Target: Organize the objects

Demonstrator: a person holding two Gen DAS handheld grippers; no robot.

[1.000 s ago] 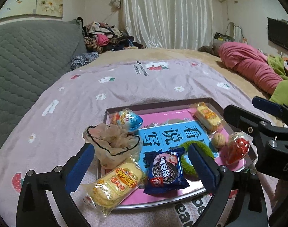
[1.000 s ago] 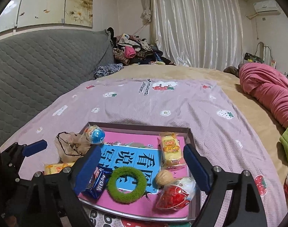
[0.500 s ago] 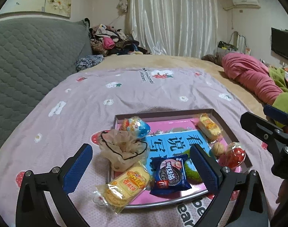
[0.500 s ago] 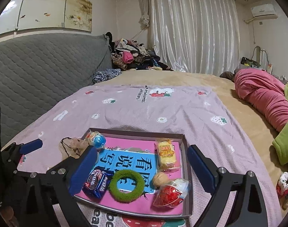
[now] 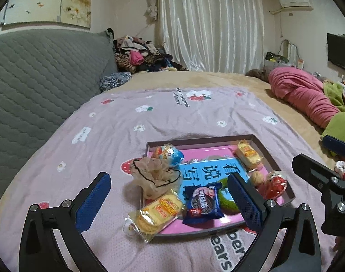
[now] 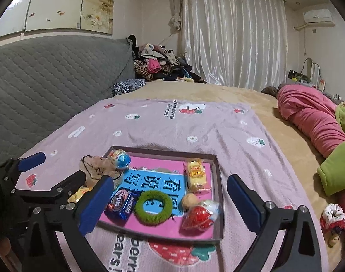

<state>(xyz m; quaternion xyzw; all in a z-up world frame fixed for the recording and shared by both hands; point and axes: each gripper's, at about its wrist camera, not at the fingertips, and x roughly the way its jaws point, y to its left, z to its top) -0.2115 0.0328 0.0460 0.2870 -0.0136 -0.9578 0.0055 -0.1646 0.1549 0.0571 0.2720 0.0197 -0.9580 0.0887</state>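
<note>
The right gripper (image 6: 168, 200) has just been opening and its jaws stand wide apart with nothing held; the left gripper (image 5: 169, 198) is likewise spread wide and empty. Both hang above the near edge of the tray (image 6: 219, 172), touching nothing. Inside the tray, toward its near side, lie a blue cookie packet (image 6: 121, 204), a green fuzzy ring (image 6: 154, 207), a walnut (image 6: 189, 200) and a red-and-white wrapped sweet (image 6: 200, 215). At its far side sit a yellow cake packet (image 6: 195, 175) and a blue-foil egg (image 6: 120, 158). A beige drawstring pouch (image 5: 153, 178) straddles the tray's left rim, and a yellow biscuit packet (image 5: 155, 214) overhangs its near-left corner. The tray rests on a pink strawberry-print blanket (image 6: 195, 122).
</note>
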